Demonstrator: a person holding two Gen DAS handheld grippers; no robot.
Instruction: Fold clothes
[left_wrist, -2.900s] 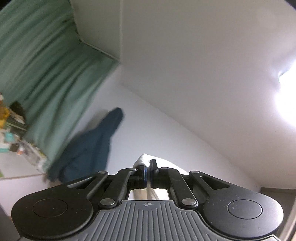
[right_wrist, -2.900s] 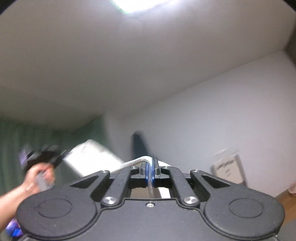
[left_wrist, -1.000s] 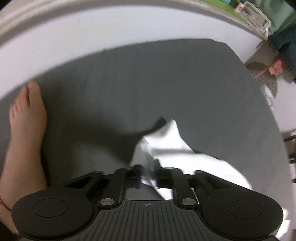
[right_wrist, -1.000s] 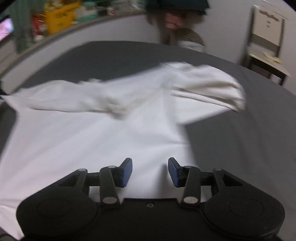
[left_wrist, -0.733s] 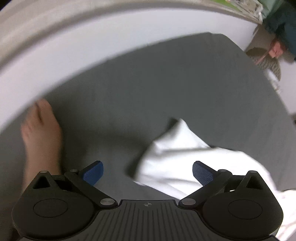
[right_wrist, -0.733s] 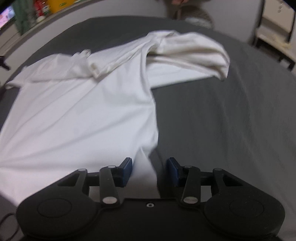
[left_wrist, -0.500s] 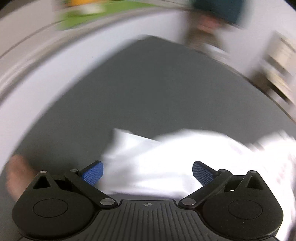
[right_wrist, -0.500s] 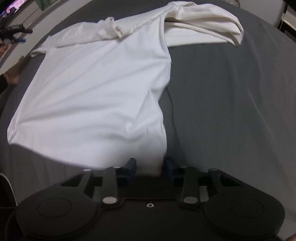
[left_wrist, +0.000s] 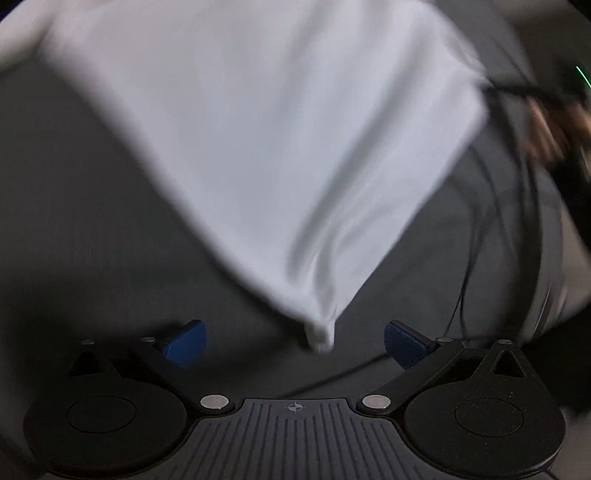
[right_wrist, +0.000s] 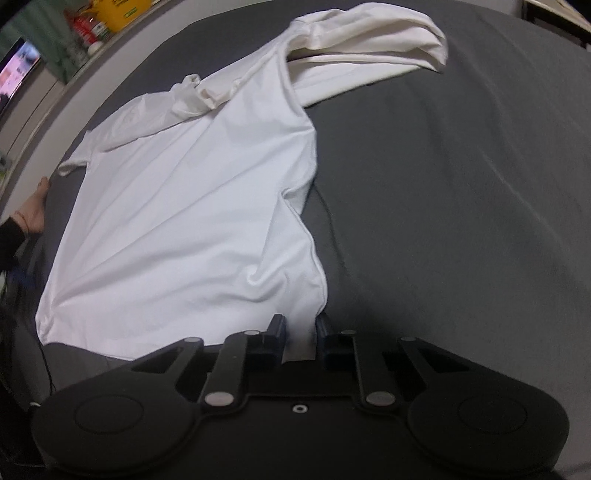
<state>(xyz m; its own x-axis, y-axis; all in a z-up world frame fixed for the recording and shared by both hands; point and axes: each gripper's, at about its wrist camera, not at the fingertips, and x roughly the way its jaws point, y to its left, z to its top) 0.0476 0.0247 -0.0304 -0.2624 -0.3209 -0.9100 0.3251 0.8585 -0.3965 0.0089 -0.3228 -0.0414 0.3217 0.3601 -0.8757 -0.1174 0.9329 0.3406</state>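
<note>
I take the white shirt (right_wrist: 192, 206) as my landmark: it lies spread, body flat, on the dark grey bed sheet (right_wrist: 461, 177), with the far sleeve doubled over itself and the collar bunched. A second ago my right gripper (right_wrist: 300, 338) hung slack above the hem; now its jaws have closed in on the shirt's near right hem corner, and cloth sits pinched between them, so I read it as clenched on the shirt. My left gripper (left_wrist: 293, 343) let go of its corner just under a second ago and has swung round; it stands released, jaws wide, with the shirt's other hem corner lying just ahead of them, between the pads. To my judgement the spreading is over and both lower corners are being taken for a fold. The left view is smeared by motion, so I cannot tell whether that corner touches the sheet. Beyond the shirt's right edge in that view, a hand and cables are only blurs.
</note>
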